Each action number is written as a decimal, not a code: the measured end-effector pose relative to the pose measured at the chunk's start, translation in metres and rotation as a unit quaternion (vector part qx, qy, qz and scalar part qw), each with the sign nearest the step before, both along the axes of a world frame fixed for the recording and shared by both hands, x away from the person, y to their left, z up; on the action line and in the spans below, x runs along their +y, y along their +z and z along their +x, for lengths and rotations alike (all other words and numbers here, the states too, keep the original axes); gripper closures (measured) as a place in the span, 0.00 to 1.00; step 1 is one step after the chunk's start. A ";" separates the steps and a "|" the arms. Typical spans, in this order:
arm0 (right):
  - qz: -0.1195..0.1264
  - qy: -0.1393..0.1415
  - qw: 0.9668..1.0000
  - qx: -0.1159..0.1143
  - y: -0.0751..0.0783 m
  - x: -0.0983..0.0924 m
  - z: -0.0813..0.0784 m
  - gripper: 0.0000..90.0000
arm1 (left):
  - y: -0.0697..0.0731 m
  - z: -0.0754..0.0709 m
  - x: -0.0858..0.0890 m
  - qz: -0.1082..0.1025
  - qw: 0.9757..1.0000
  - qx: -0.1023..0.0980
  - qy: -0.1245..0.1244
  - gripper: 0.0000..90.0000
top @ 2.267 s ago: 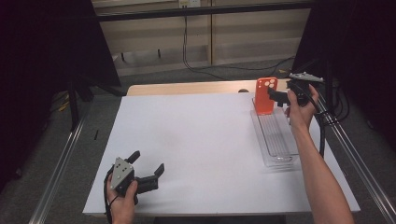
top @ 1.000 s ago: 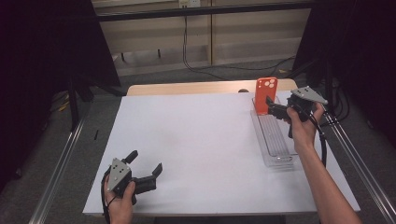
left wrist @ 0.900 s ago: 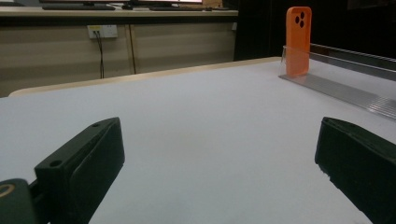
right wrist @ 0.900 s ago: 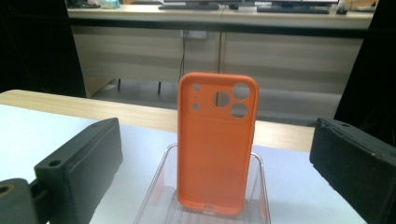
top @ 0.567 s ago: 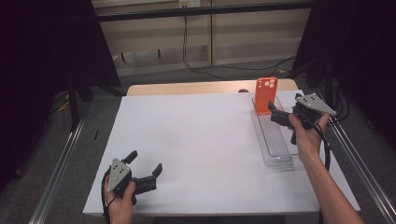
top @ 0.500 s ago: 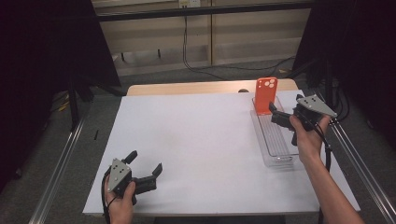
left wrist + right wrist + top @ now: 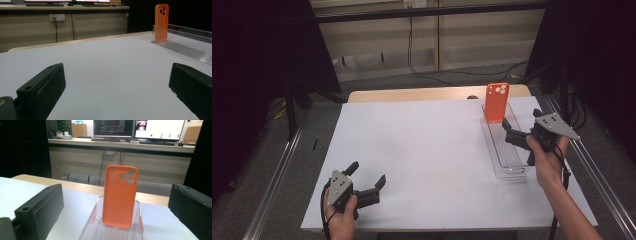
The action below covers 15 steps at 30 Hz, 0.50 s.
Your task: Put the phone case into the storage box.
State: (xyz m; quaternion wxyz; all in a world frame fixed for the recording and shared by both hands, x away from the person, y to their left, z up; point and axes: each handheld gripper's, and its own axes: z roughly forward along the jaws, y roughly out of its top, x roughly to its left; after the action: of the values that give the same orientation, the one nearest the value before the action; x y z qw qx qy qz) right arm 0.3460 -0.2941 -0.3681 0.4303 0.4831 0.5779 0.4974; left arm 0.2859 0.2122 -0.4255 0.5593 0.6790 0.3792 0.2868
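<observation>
Two grippers are held with jaws spread wide, gripping nothing. Ahead of the right gripper, an orange phone case is stood upright, long axis vertical, camera holes uppermost, apparently leaned on the far wall of a clear tray. Since earlier, the right gripper has been drawn back from the case; the left gripper has stayed well apart.

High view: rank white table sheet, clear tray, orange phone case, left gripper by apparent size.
1. White table sheet, by far the largest.
2. Clear tray, long and narrow.
3 and 4. Orange phone case and left gripper look much alike; the gripper sits nearer the camera and a hand partly covers it, so no ranking.
</observation>
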 end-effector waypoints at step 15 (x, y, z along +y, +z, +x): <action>-0.007 0.017 1.000 0.009 -0.013 0.003 -0.029 0.01 | 0.000 -0.001 0.000 0.001 1.000 0.001 0.003 0.01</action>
State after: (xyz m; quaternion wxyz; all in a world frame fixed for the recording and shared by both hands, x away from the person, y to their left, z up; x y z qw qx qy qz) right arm 0.3174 -0.2906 -0.3814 0.4202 0.4749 0.5932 0.4961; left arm 0.2850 0.2122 -0.4252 0.5577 0.6784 0.3816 0.2883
